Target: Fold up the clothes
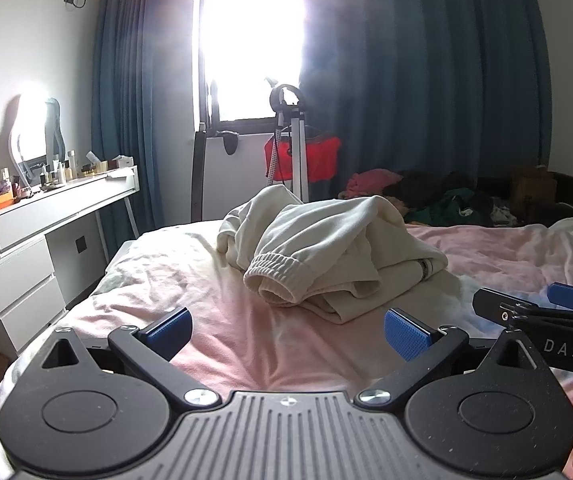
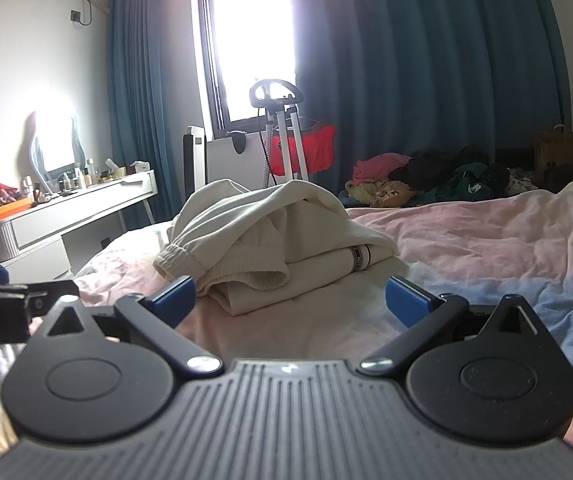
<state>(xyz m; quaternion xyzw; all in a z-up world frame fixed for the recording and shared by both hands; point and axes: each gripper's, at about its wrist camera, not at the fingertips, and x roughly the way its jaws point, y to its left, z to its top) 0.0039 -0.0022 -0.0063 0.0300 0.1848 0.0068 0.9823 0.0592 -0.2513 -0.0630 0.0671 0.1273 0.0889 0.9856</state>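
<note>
Bed (image 1: 206, 344), one, pink cover, bare near the tools

Cream garment (image 1: 326, 248), one, in a loose heap mid-bed, long axis running left to right; one ribbed cuff (image 1: 272, 278) faces the tools

Heap lies straight ahead of both tools, apart from each; right tool (image 2: 290, 300) looks nearer, judging by how large the heap shows in its view, its left pad close to the cloth edge

Left tool (image 1: 288, 326) spread wide, empty; right tool likewise

Tools: two, side by side
</note>
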